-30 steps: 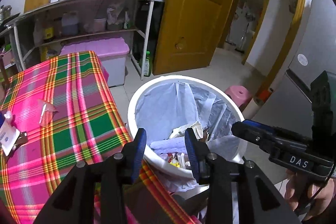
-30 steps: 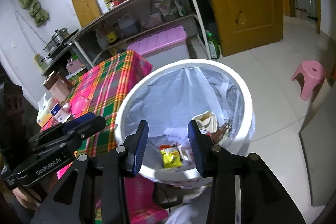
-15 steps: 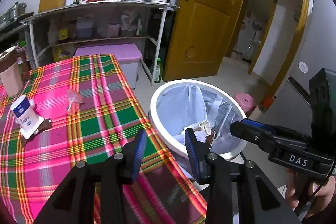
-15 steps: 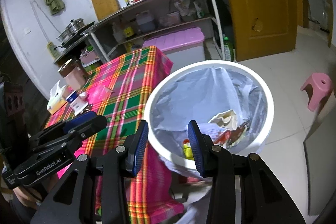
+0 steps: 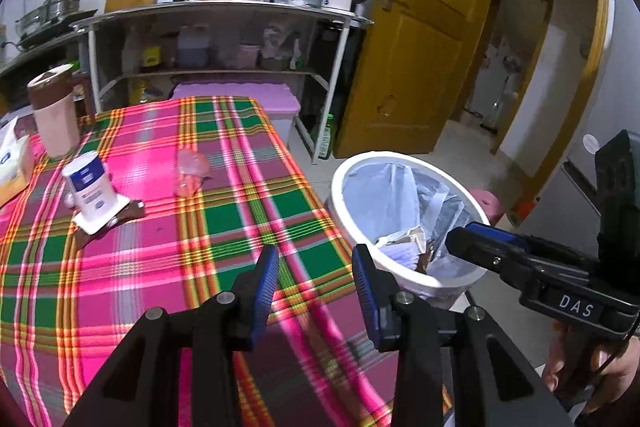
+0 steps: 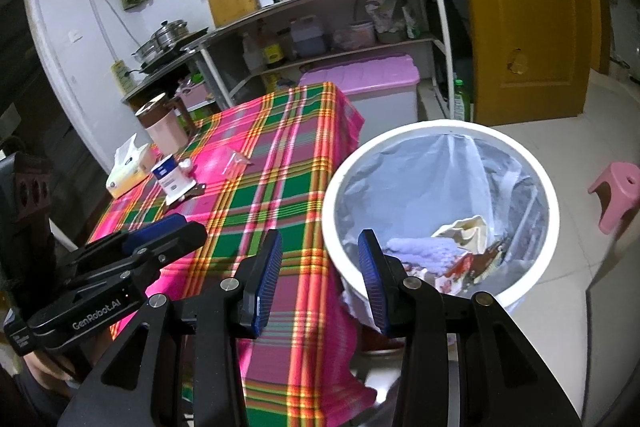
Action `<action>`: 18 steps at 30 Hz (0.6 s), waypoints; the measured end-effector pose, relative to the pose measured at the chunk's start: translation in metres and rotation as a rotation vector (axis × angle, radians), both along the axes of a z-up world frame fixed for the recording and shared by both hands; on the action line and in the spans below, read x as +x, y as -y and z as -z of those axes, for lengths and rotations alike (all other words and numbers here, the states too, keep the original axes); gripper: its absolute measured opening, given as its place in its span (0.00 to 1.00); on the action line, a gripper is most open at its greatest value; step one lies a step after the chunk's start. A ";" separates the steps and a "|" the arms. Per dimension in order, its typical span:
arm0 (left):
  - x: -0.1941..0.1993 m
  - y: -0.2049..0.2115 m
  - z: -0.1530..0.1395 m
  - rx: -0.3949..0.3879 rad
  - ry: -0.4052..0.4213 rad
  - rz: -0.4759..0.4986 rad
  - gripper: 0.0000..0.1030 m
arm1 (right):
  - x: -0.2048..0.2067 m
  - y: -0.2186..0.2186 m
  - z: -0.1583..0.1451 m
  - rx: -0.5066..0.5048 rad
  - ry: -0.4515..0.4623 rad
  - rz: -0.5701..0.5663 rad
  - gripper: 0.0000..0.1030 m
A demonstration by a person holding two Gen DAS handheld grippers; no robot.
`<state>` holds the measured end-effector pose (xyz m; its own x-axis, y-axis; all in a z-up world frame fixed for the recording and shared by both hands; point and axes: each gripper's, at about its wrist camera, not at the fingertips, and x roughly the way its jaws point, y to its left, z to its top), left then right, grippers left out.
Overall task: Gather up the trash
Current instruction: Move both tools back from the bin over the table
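Observation:
A white trash bin (image 5: 404, 277) with a clear liner holds several pieces of trash and stands beside the table's right edge; it also shows in the right wrist view (image 6: 340, 163). A clear crumpled wrapper (image 5: 191, 171) lies on the plaid tablecloth (image 5: 168, 243); it also shows in the right wrist view (image 6: 236, 159). My left gripper (image 5: 316, 275) is open and empty above the table's near right edge. My right gripper (image 6: 319, 265) is open and empty, over the gap between table and bin. Each gripper shows in the other's view: the right (image 5: 520, 259) and the left (image 6: 152, 239).
On the table stand a white-and-blue container (image 5: 90, 189) on a card, a pink-and-brown mug (image 5: 54, 115) and a tissue pack (image 5: 12, 163). Behind are a metal shelf (image 5: 224, 15) with bottles, a purple-lidded box (image 6: 360, 77), a yellow door (image 5: 424, 39) and a pink stool (image 6: 616, 191).
Both grippers have pulled back and swung left, away from over the bin toward the table. More of the tablecloth and its objects has come into view. Both stay open and empty.

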<state>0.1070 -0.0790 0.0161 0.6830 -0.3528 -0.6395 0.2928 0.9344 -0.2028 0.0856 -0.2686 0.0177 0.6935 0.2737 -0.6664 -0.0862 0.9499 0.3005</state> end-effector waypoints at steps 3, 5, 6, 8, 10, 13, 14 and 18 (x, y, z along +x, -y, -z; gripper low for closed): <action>-0.003 -0.007 0.002 0.004 0.000 -0.017 0.37 | 0.001 -0.008 0.001 0.001 -0.002 -0.019 0.39; -0.005 -0.012 0.003 0.005 -0.001 -0.029 0.37 | 0.003 -0.013 0.003 0.003 -0.010 -0.035 0.39; -0.005 -0.015 0.004 0.005 -0.003 -0.036 0.37 | 0.004 -0.016 0.004 0.004 -0.015 -0.043 0.39; -0.007 -0.022 0.006 0.006 -0.006 -0.049 0.37 | 0.006 -0.022 0.008 0.006 -0.028 -0.060 0.39; -0.008 -0.029 0.008 0.005 -0.011 -0.063 0.37 | 0.007 -0.026 0.011 0.011 -0.038 -0.073 0.39; -0.008 -0.040 0.011 0.006 -0.019 -0.091 0.37 | 0.011 -0.033 0.015 0.013 -0.051 -0.092 0.39; -0.008 -0.044 0.012 0.005 -0.020 -0.100 0.37 | 0.013 -0.037 0.015 0.014 -0.053 -0.099 0.39; -0.008 -0.062 0.012 0.003 -0.017 -0.143 0.37 | 0.019 -0.049 0.015 0.013 -0.053 -0.128 0.39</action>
